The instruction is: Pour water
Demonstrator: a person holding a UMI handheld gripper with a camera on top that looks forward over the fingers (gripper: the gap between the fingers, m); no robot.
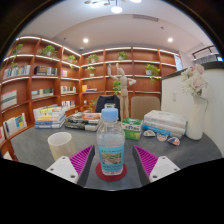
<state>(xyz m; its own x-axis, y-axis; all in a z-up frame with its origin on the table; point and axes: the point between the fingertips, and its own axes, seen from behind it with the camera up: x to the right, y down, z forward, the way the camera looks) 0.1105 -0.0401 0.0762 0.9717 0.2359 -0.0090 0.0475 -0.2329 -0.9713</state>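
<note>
We see the gripper [111,160] pinching a clear water bottle [111,142] with a blue label between its pink pads, upright above a grey table [185,150]; a white cup [60,145] stands nearby.

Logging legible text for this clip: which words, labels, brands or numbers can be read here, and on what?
None can be read.
Water bottle, between the tongs: its blue label is too blurred to read.
Books on the table: covers too small to read.
</note>
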